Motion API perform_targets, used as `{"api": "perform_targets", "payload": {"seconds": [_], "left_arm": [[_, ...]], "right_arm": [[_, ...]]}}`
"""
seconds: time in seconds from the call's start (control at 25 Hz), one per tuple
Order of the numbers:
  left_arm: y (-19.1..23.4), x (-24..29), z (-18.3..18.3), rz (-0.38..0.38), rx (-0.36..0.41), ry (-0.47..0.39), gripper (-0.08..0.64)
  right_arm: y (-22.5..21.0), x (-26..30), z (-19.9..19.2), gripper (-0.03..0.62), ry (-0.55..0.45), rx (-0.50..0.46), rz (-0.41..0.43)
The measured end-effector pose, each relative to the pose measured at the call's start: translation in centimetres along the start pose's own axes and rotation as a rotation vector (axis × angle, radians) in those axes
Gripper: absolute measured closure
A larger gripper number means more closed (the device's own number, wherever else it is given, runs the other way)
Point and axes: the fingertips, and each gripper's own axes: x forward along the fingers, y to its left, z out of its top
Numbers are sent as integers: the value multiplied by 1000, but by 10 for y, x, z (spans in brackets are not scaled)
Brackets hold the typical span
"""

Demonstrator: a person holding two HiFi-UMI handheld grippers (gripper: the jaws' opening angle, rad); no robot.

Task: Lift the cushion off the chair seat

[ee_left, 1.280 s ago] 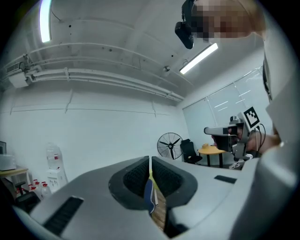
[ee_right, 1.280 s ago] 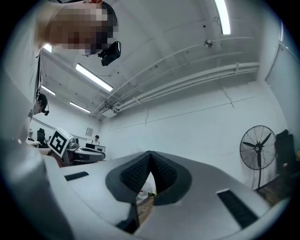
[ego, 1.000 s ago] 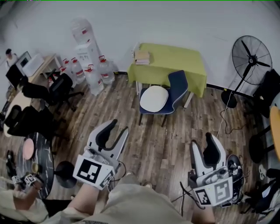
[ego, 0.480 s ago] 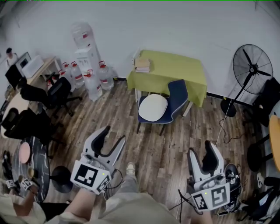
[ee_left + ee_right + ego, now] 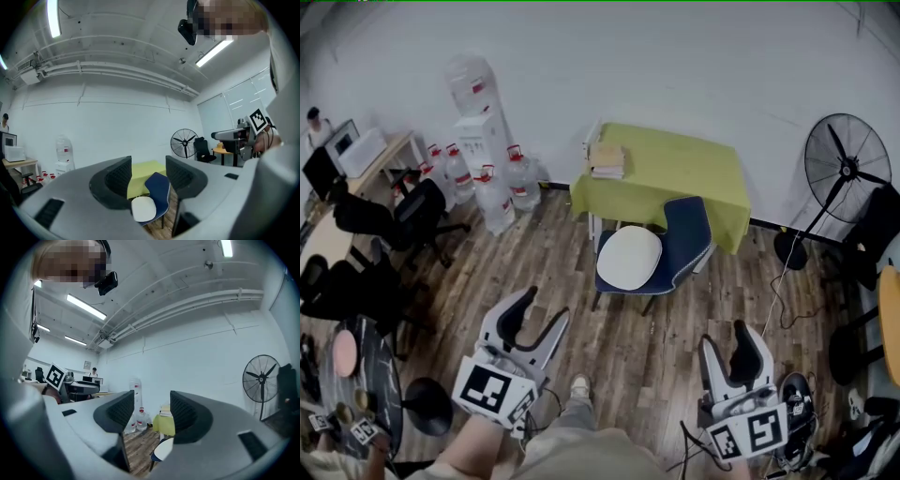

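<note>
At the left of the head view, the left gripper [image 5: 542, 307] is held level over the brown wood-plank floor [image 5: 647, 347], well apart from the chair; its grey fingers [image 5: 115, 180] stand apart and have just been opening, with nothing between them but the distant chair seen through the gap. In the middle of the room the white oval padded cushion [image 5: 629, 258] lies flat on the seat of the dark blue moulded shell chair [image 5: 689, 230], just in front of the table draped in yellow-green cloth [image 5: 675, 159]. At the right, the right gripper [image 5: 727, 337] also points level; its fingers [image 5: 190, 416] are likewise apart and empty, have just been opening too, and are equally far from the chair.

The cushion looks light, soft and somewhat floppy, so it would probably sag if pinched at a single point; its cover should give fair purchase, and nothing about it seems fragile. The sensible hold is on the thin rim at opposite sides, the left edge for the left gripper and the right edge for the right; the seat's open front is the easiest way in.

Against the view of a second ago, the chair and cushion sit lower and nearer in the head view; both grippers sit lower in the picture; the cushion has not shifted on the seat.
</note>
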Motion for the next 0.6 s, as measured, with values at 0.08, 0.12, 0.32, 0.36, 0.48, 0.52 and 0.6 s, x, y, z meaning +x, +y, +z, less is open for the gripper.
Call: {"api": "perform_targets", "payload": {"seconds": [0.08,0.12,0.32,0.36,0.48,0.52,0.6], "left_arm": [[19,17,-1,-7,-3,-4,341],[29,26,-2,-10,-6,-6,341],[78,66,-13,-29,-14,3,341],[88,73,-16,-33,-14,7,341],[115,92,-23,-42,-29,30,341],[124,98,-25,-45,-33,36,341],[139,108,-29,-53,-29,37,341]], "right_arm": [[-2,25,-4,356,14,-1,-6],[-3,37,-6,356,21,-1,-8],[-4,99,-15,356,51,5,-27],[-3,111,-17,356,56,7,-29],[-1,145,-26,356,75,15,-36],[-1,155,-28,355,81,19,-38],[1,172,-32,356,86,27,-46]]}}
